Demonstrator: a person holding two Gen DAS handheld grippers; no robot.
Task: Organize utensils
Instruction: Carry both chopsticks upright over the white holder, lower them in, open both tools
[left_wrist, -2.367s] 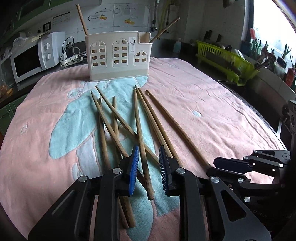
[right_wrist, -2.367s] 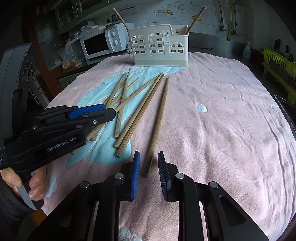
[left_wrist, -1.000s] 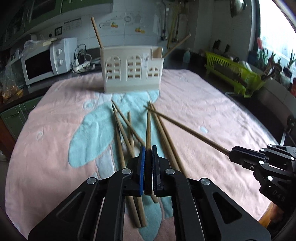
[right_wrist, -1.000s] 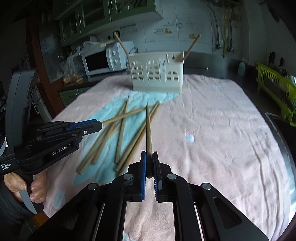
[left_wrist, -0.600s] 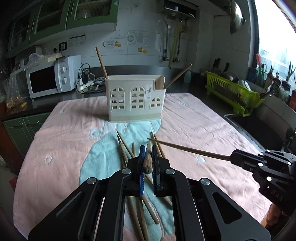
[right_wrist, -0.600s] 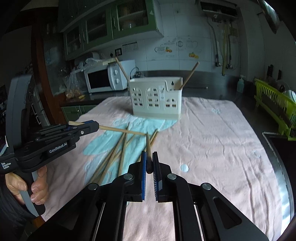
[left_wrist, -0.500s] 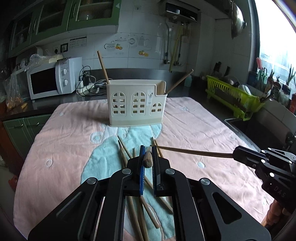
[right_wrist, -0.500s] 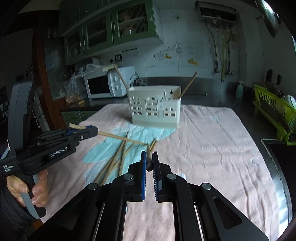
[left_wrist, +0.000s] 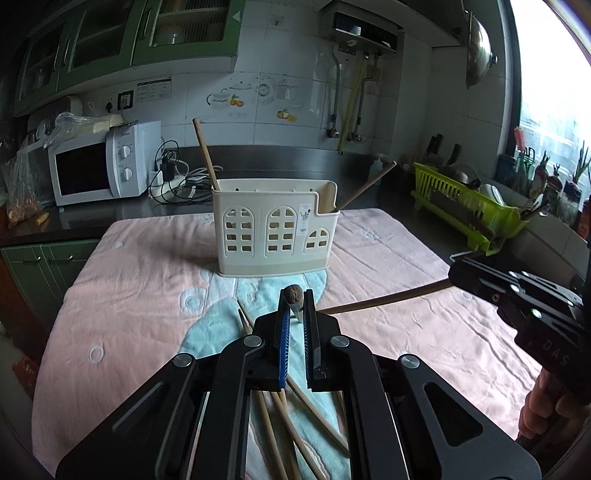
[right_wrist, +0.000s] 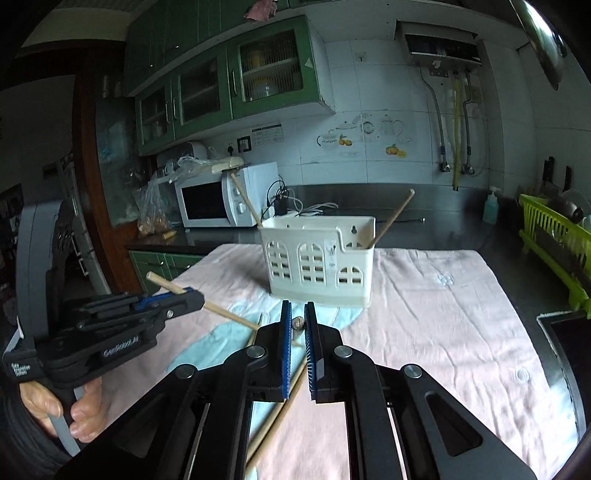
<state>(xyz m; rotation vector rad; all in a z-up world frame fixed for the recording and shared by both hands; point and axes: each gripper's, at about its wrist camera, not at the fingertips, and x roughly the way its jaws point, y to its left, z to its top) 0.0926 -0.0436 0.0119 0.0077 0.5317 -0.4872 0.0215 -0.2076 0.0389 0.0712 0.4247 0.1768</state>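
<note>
Lifting two chopsticks toward the holder

Pinched shut in the left gripper (left_wrist: 294, 325) is one chopstick (left_wrist: 293, 296), seen end-on, its blunt tip aimed at the cream utensil holder (left_wrist: 275, 227) that stands at the far end of the pink towel (left_wrist: 140, 295) on the worktop. Near the holder's front, more loose chopsticks (left_wrist: 295, 417) lie crossed on the towel's blue patch, below the gripper. Two sticks already lean out of the holder, one at its left end, one from its lower right compartment.

Right of the holder's front, the right gripper (right_wrist: 297, 332) is likewise clamped on a second chopstick (left_wrist: 384, 300), which juts sideways toward the left gripper.

My worry is the crossing: both sticks are long, held near one end, and converge in front of the holder. If they knock together, either may twist in its pads and slip. A tip striking the holder's wall, not its opening, could tip the light holder.
</note>
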